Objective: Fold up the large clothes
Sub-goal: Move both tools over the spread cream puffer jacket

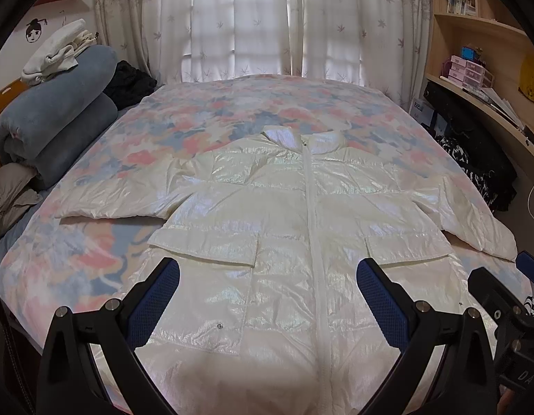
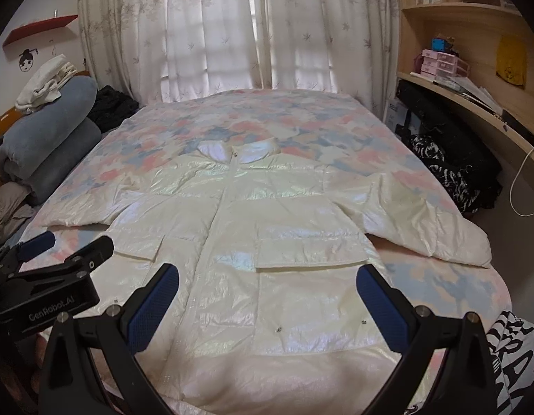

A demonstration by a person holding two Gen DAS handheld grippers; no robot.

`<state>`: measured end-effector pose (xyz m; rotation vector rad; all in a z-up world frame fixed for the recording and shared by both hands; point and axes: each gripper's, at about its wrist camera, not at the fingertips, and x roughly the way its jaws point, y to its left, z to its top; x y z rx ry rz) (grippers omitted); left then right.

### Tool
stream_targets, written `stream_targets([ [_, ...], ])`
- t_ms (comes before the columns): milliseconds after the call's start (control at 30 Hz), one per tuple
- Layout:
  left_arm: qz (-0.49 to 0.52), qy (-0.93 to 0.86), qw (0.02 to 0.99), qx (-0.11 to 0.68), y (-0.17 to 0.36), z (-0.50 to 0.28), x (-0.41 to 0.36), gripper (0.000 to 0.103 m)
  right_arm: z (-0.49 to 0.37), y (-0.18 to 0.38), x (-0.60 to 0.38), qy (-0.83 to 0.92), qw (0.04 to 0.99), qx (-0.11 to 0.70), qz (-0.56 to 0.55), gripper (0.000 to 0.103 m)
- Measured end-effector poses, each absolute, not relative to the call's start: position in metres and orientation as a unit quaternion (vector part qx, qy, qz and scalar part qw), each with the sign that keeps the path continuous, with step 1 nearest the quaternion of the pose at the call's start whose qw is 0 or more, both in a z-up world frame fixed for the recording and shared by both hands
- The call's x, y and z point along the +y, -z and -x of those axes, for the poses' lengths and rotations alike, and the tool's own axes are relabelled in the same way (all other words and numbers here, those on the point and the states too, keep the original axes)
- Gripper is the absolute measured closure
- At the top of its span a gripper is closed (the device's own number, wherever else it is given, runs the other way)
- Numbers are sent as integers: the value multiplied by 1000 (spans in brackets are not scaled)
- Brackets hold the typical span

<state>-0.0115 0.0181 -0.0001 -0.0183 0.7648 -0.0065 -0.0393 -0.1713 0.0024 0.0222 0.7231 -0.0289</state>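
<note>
A shiny cream puffer jacket [image 1: 284, 214] [image 2: 267, 228] lies flat and face up on the bed, zipped, collar toward the window, both sleeves spread out sideways. My left gripper [image 1: 267, 290] hovers open above the jacket's lower front near the hem, nothing between its blue pads. My right gripper [image 2: 267, 290] is open as well, over the right pocket area. The left view catches the right gripper [image 1: 522, 276] at the far right edge; the right view shows the left gripper [image 2: 66, 245] at its left side.
A floral quilt [image 1: 253, 103] covers the bed. Rolled blue blankets [image 1: 59, 114] and folded clothes are piled at the left. Curtains [image 1: 253, 20] hang behind. Wooden shelves and a desk [image 1: 481, 34] stand on the right, with black-and-white clothes [image 2: 450, 169] beside the bed.
</note>
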Motion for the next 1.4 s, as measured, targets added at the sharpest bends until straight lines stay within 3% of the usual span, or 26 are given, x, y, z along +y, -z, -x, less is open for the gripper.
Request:
stream_targets([
  [333,7,6,927,374,1,14,15,2,47,-7,-184,9,945,322,-52,0],
  [933,-3,5,928,372,3,19,8,2,43,-4,-175,19,936,350,15,0],
  [1400,-17,22,938,346,-23,24,-4,2,47,-38,-176,40,947,314,55,0],
])
